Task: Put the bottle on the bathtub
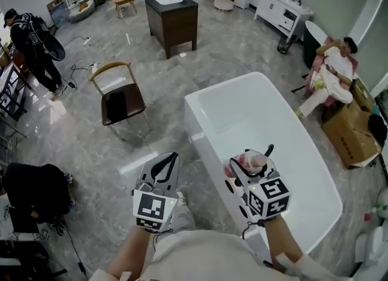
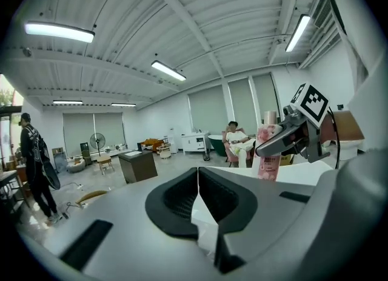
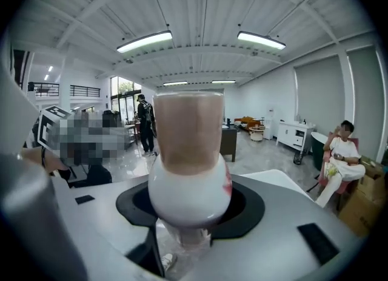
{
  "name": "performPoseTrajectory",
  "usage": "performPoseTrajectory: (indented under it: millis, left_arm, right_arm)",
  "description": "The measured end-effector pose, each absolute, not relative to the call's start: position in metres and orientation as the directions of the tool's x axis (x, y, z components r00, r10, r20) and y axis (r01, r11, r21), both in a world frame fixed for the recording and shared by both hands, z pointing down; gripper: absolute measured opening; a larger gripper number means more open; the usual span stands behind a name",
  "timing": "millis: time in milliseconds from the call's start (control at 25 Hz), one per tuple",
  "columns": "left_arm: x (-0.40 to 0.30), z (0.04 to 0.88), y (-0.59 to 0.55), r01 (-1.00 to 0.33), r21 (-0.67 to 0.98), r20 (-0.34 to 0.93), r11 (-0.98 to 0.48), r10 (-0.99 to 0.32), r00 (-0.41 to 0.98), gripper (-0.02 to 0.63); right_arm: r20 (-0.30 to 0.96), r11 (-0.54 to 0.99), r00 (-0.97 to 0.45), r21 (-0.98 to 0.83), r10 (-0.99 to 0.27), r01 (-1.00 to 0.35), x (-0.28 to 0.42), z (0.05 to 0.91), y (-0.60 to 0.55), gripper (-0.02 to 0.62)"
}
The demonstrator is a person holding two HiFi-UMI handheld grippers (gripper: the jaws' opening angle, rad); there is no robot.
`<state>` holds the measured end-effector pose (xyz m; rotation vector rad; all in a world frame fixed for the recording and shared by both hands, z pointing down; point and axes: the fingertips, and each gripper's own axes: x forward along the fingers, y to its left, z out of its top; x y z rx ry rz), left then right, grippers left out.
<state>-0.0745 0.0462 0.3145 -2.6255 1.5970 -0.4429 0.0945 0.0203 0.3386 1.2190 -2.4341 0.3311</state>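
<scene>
A pink bottle [image 1: 254, 162] with a pale cap stands upright in my right gripper [image 1: 247, 167], which is shut on it above the near left rim of the white bathtub [image 1: 195, 122]. In the right gripper view the bottle [image 3: 188, 170] fills the middle, gripped between the jaws of the right gripper [image 3: 189, 216]. My left gripper [image 1: 171, 158] hangs over the floor to the left of the tub, shut with nothing in it. From the left gripper [image 2: 197, 179] view, the bottle [image 2: 267, 152] shows at the right, held by the other gripper.
A wooden chair [image 1: 118, 94] stands on the grey floor left of the tub. A dark cabinet [image 1: 173, 13] is farther back. One person [image 1: 332, 67] sits beyond the tub by a cardboard box [image 1: 351, 134]; another person [image 1: 33, 43] stands far left.
</scene>
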Motion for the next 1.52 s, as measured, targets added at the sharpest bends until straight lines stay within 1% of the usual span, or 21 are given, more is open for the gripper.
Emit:
performPoseTrajectory:
  millis: [120,280,520,760,920,1160,1320,1520]
  left_arm:
    - [-0.092,0.326,-0.001,-0.856,-0.145,0.232,-0.495,-0.859,0.457,0.023]
    - [-0.113,0.347,-0.062,-0.843,-0.126,0.261,-0.522,-0.838,0.479,0.023]
    - [-0.114,0.399,-0.115,-0.752,-0.09,0.337,-0.653,-0.73,0.594,0.023]
    - [-0.114,0.431,-0.153,-0.757,-0.053,0.391,-0.652,-0.711,0.585,0.023]
    - [-0.104,0.456,-0.176,-0.751,-0.075,0.426,-0.656,-0.702,0.571,0.023]
    - [-0.088,0.499,-0.21,-0.734,-0.068,0.476,-0.676,-0.668,0.572,0.023]
    - [-0.075,0.521,-0.231,-0.749,-0.006,0.46,-0.662,-0.667,0.586,0.02]
    - [-0.063,0.555,-0.248,-0.761,0.001,0.478,-0.649,-0.668,0.57,0.018]
  right_arm:
    - [0.46,0.573,-0.52,-0.03,-0.72,-0.819,0.075,0.352,-0.021,0.235]
    - [0.491,0.565,-0.477,0.039,-0.729,-0.824,0.053,0.371,-0.074,0.235]
    - [0.519,0.515,-0.424,0.037,-0.742,-0.857,0.041,0.414,-0.135,0.236]
    - [0.527,0.458,-0.386,0.006,-0.757,-0.889,0.045,0.448,-0.182,0.236]
    - [0.541,0.443,-0.377,-0.009,-0.752,-0.896,0.057,0.48,-0.209,0.236]
    - [0.558,0.452,-0.373,0.003,-0.741,-0.892,0.065,0.539,-0.246,0.236]
    - [0.576,0.457,-0.375,-0.003,-0.727,-0.89,0.072,0.581,-0.265,0.236]
    - [0.602,0.491,-0.409,-0.032,-0.686,-0.871,0.074,0.628,-0.276,0.235]
